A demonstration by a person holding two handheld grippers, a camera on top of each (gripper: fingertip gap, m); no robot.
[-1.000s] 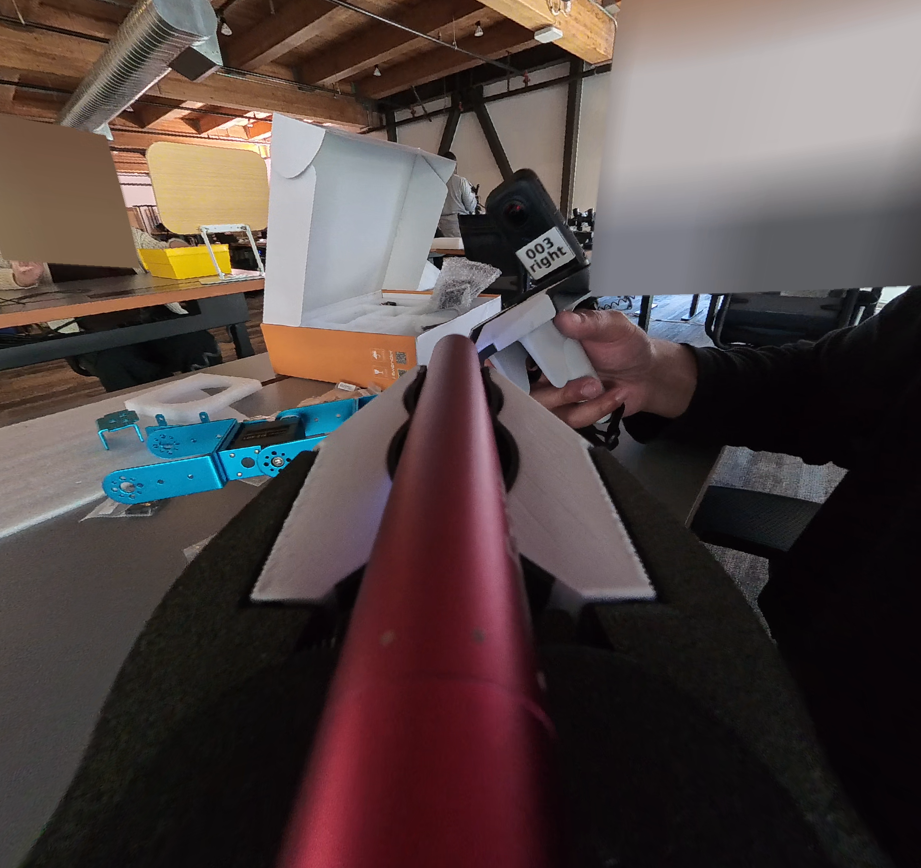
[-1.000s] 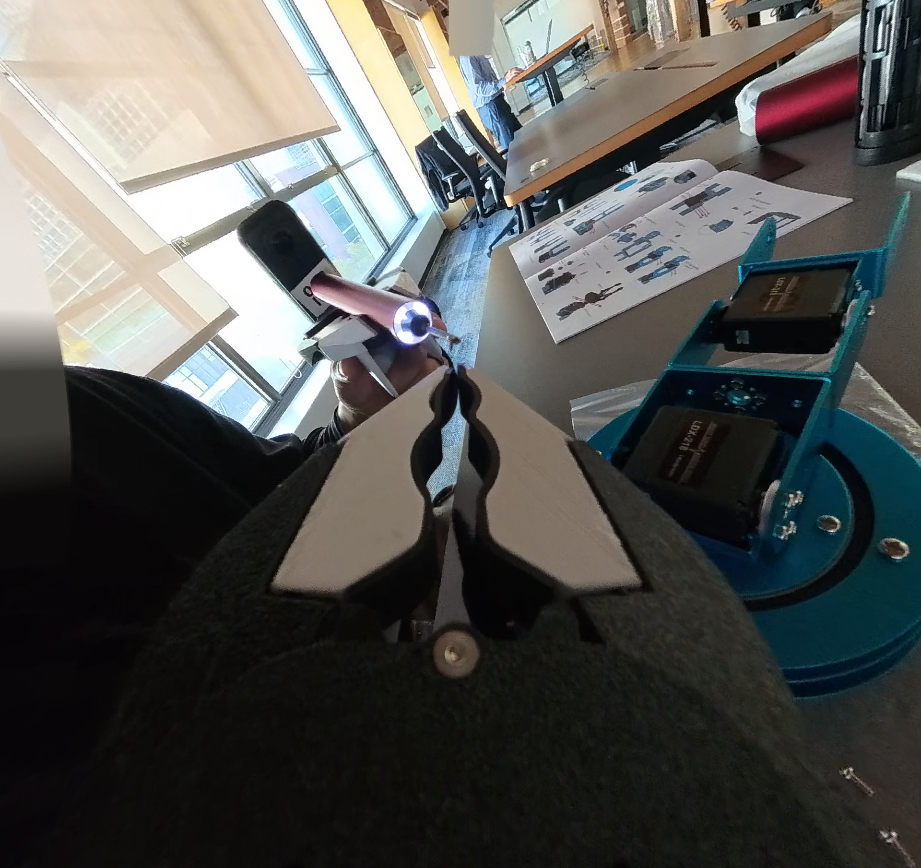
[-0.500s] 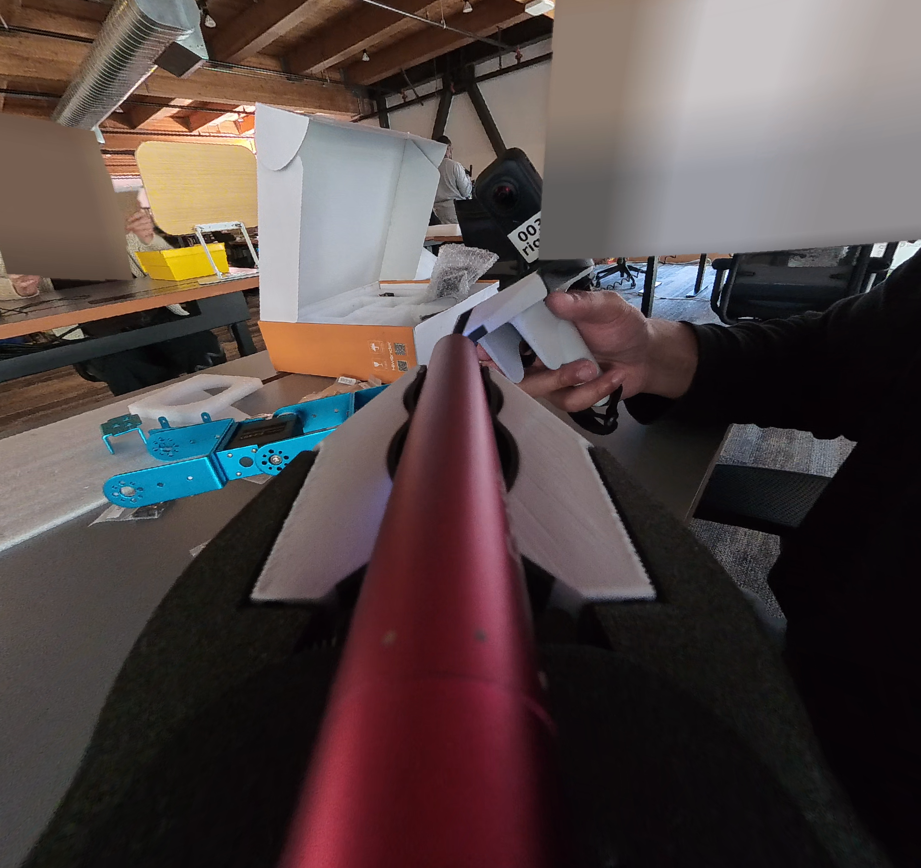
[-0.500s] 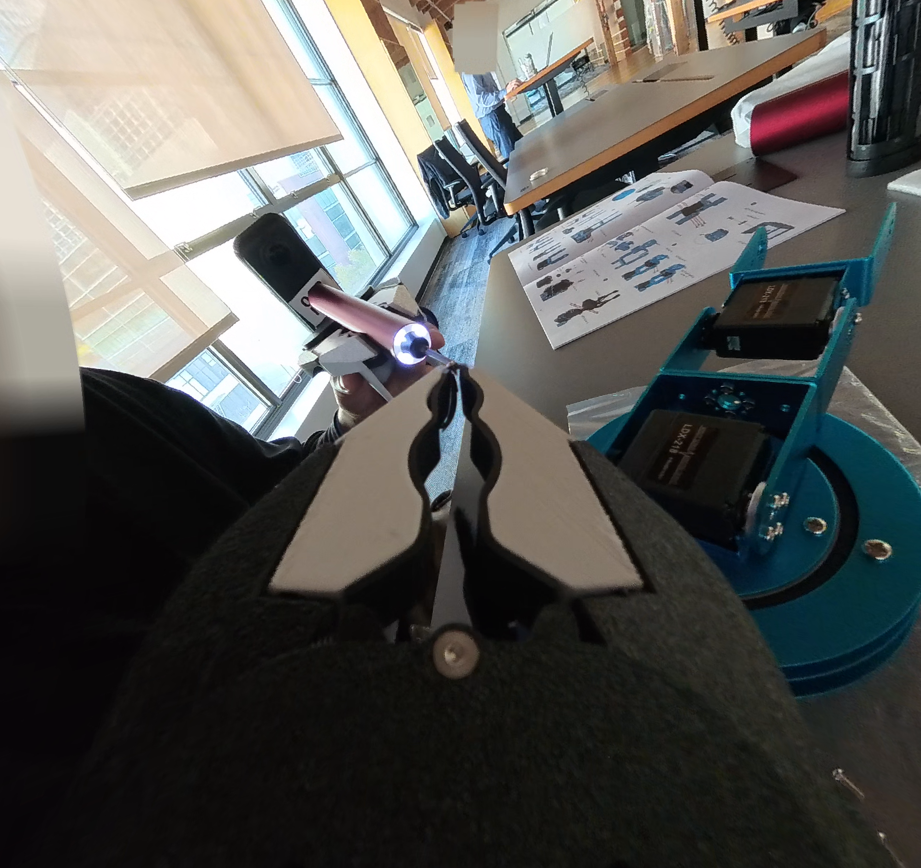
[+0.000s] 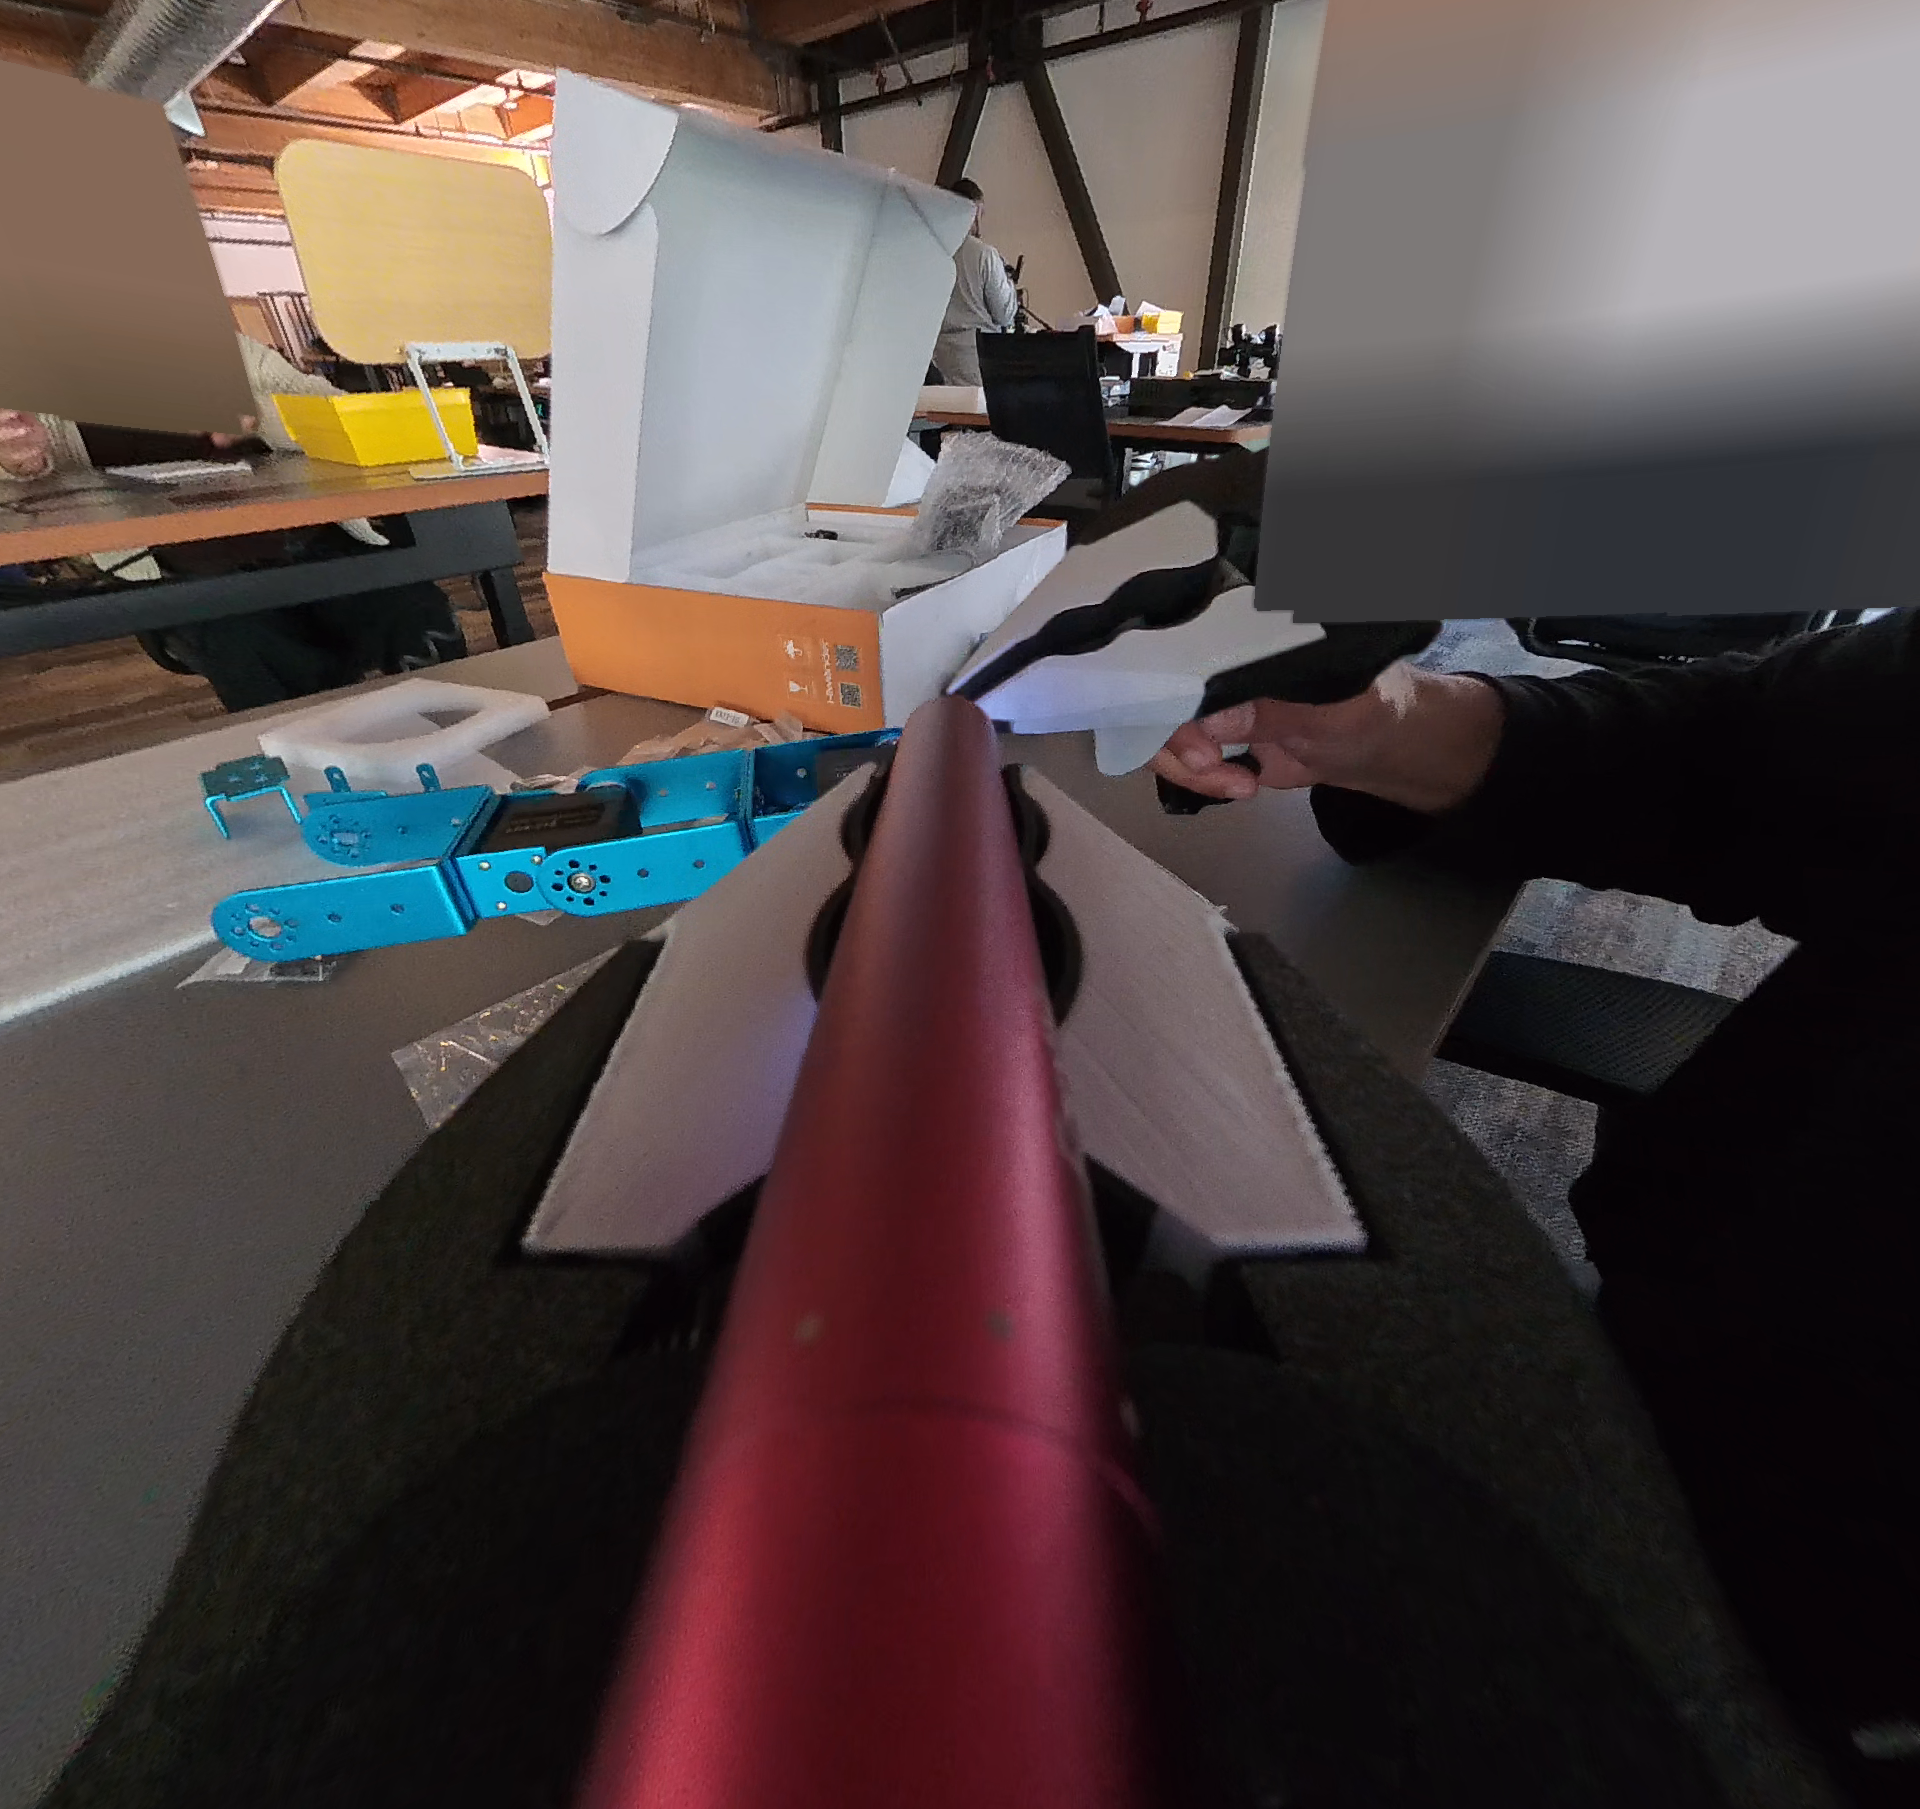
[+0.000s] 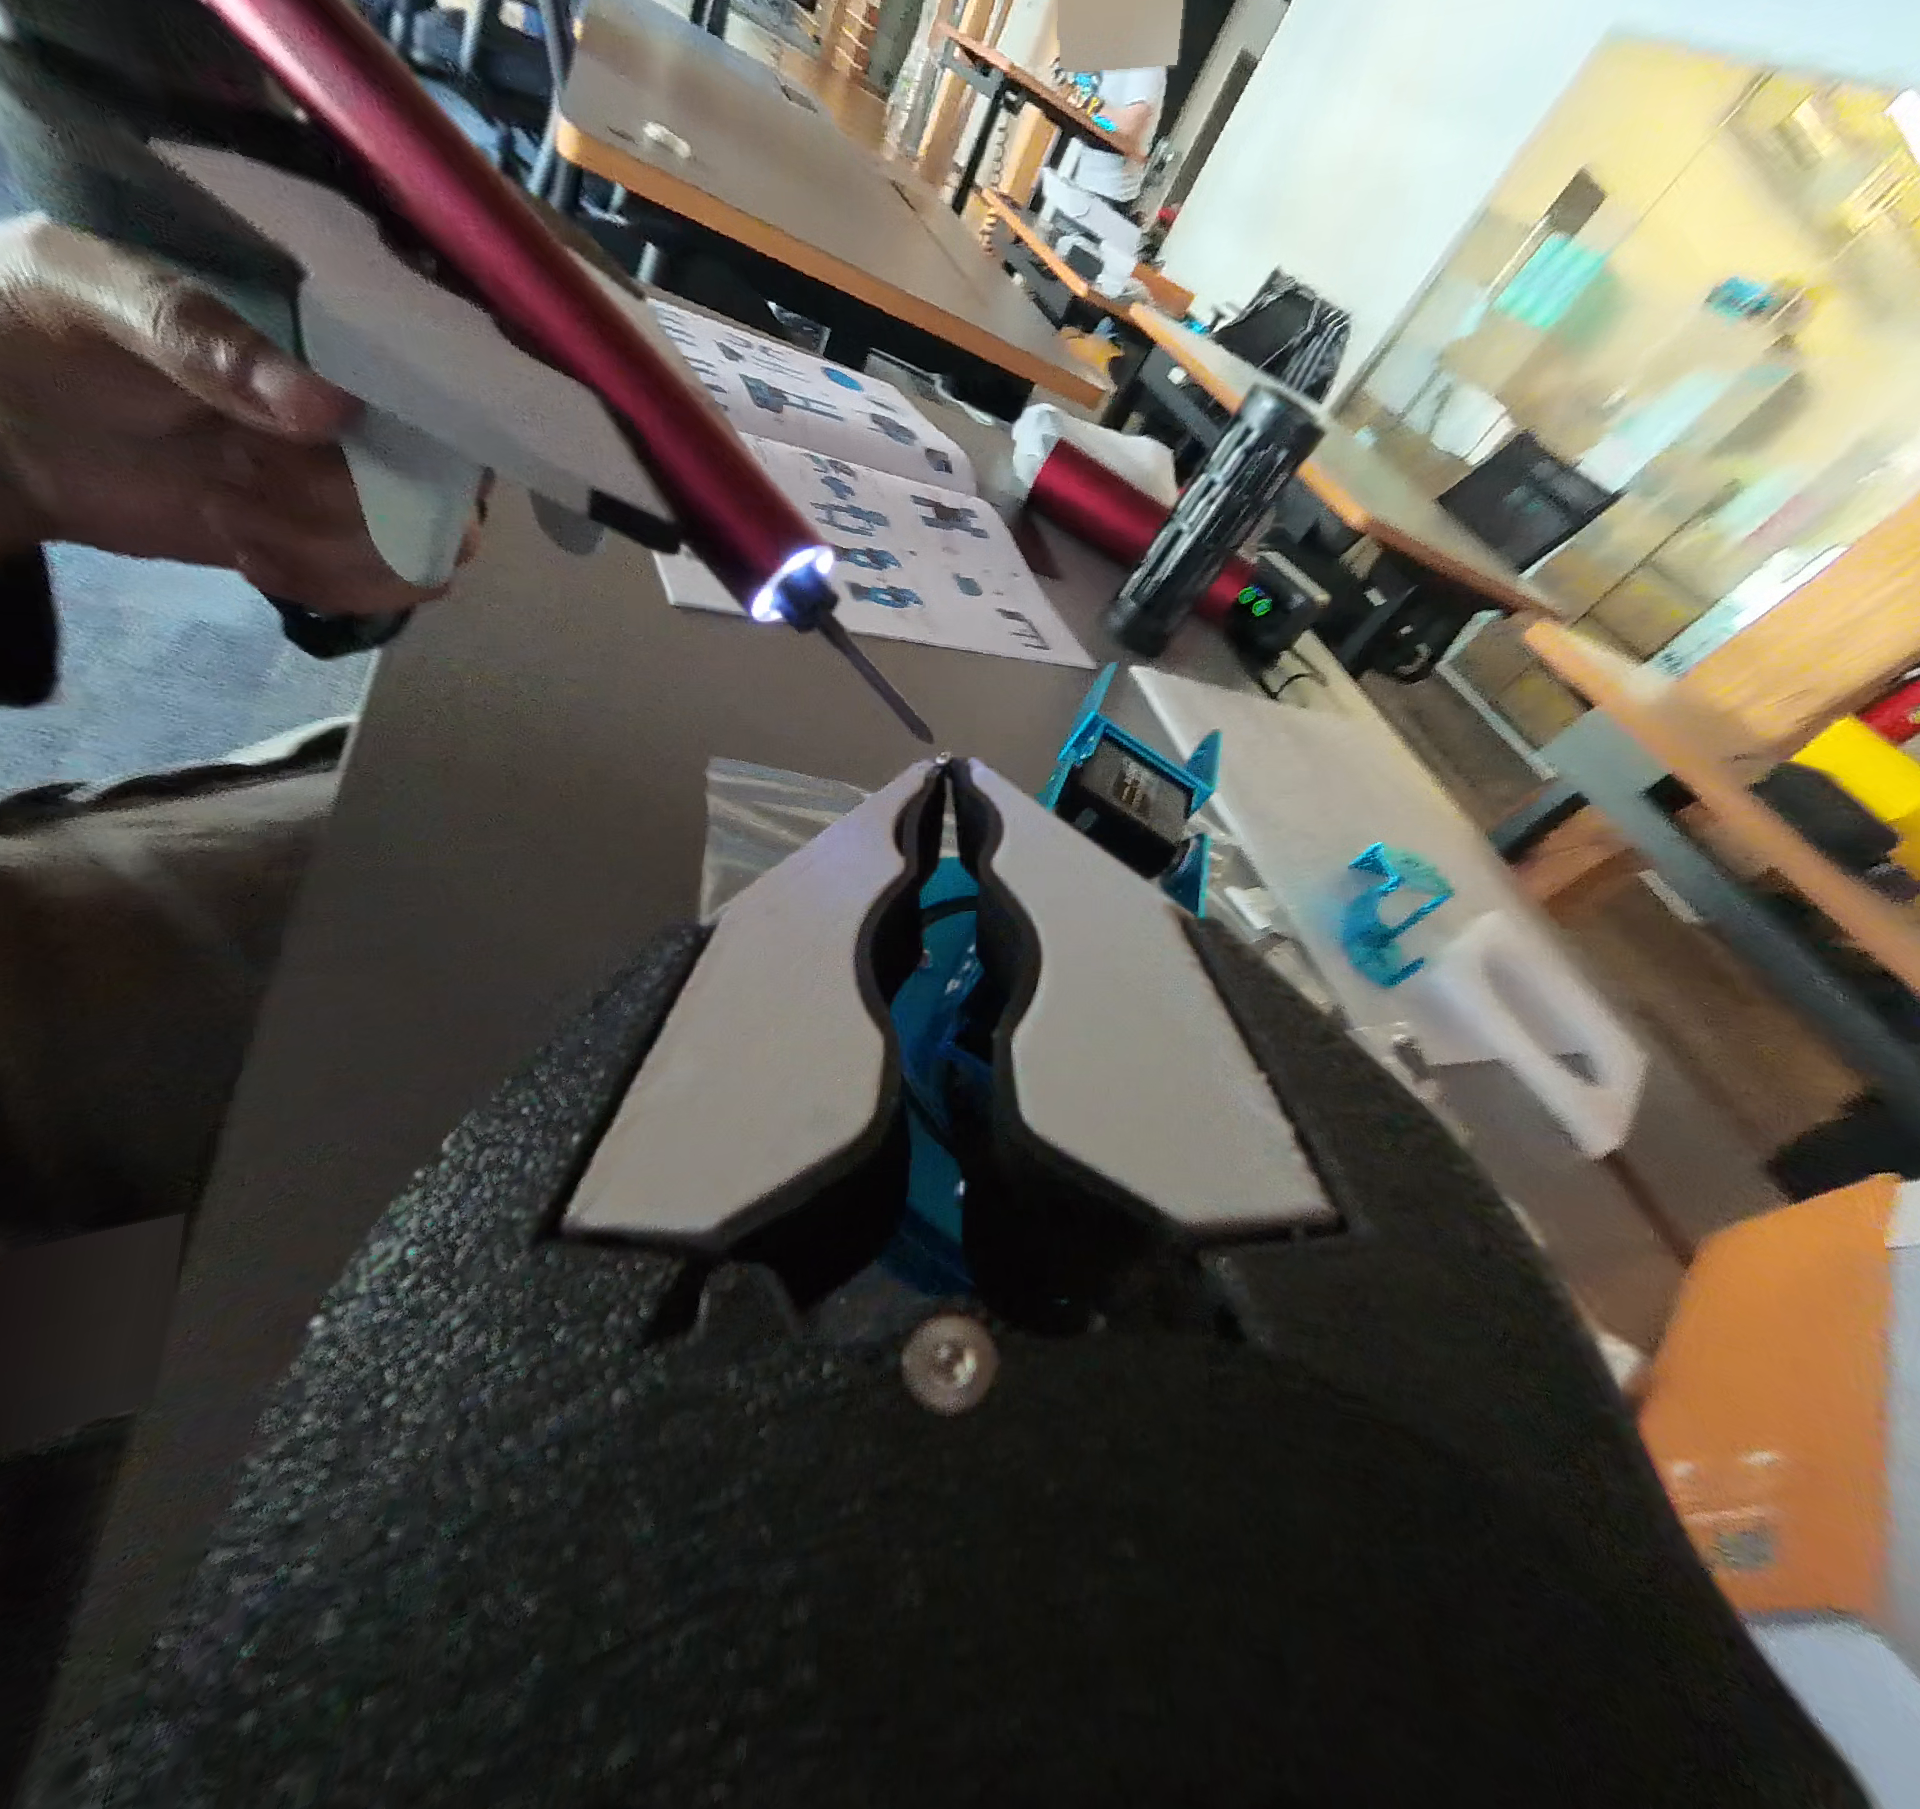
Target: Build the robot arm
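The left gripper [image 5: 940, 793] is clamped on a red metal electric screwdriver [image 6: 488, 253], its bit tip just above a tiny silver screw [image 6: 941, 760] pinched in the closed right gripper [image 6: 948, 772]. Bit and screw look not yet engaged. The blue metal servo bracket assembly [image 6: 1127, 803] stands on the grey table [image 6: 540, 772] just beyond.

left tool [image 5: 940, 803]: fingers clamped on a red screwdriver [image 5: 914, 1188] lying lengthwise between them, tip forward and lit.
left hand [image 6: 156, 429]: wrapped round the left tool's grip, a dark sleeve behind it.
right tool [image 6: 943, 772]: fingers nearly closed, pinching a tiny screw [image 6: 941, 760] at the very tips.
right hand [image 5: 1340, 741]: gripping its handle, forearm in a black sleeve.
relation: screwdriver bit just short of the right tool's tips.
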